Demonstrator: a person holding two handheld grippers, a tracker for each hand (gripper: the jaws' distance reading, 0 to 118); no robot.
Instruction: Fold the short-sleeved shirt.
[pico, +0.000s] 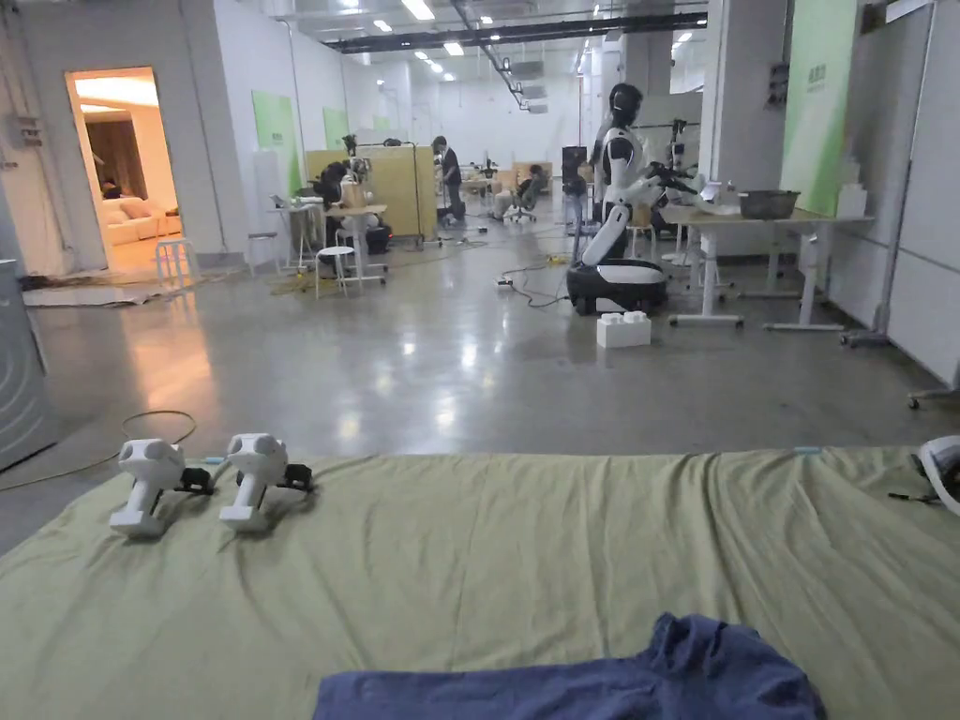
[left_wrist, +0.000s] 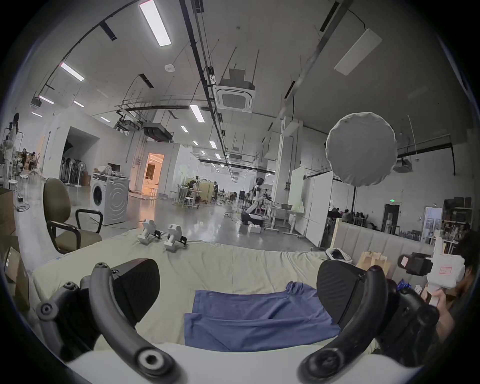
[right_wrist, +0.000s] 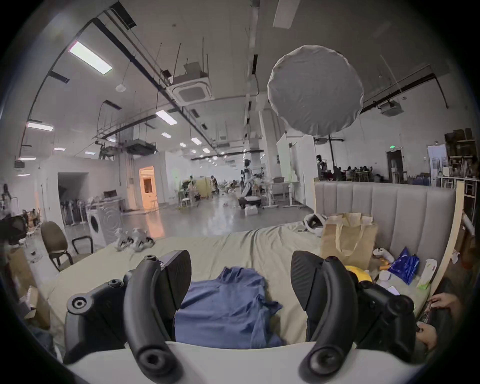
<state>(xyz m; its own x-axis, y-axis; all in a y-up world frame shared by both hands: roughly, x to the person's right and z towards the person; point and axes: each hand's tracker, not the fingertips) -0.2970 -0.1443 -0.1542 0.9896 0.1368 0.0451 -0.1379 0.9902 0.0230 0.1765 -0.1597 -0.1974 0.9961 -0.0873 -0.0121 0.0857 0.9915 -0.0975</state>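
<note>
The left gripper (left_wrist: 237, 291) and the right gripper (right_wrist: 241, 280) hover with jaws spread wide, holding nothing. Beyond them the blue short-sleeved shirt (left_wrist: 255, 320) lies rumpled on the green bedsheet (pico: 525, 553), its near edge hidden behind each gripper's body.

We see the shirt (pico: 572, 680) lying on the bed (pico: 469, 553), at its near edge. It is plain blue, soft and creased. In the left gripper view the shirt (left_wrist: 257, 322) lies mostly flat in overlapping layers, with one small corner bunched up at its far right. In the right gripper view the shirt (right_wrist: 226, 306) looks more rumpled, with folds gathered along its right side.
</note>
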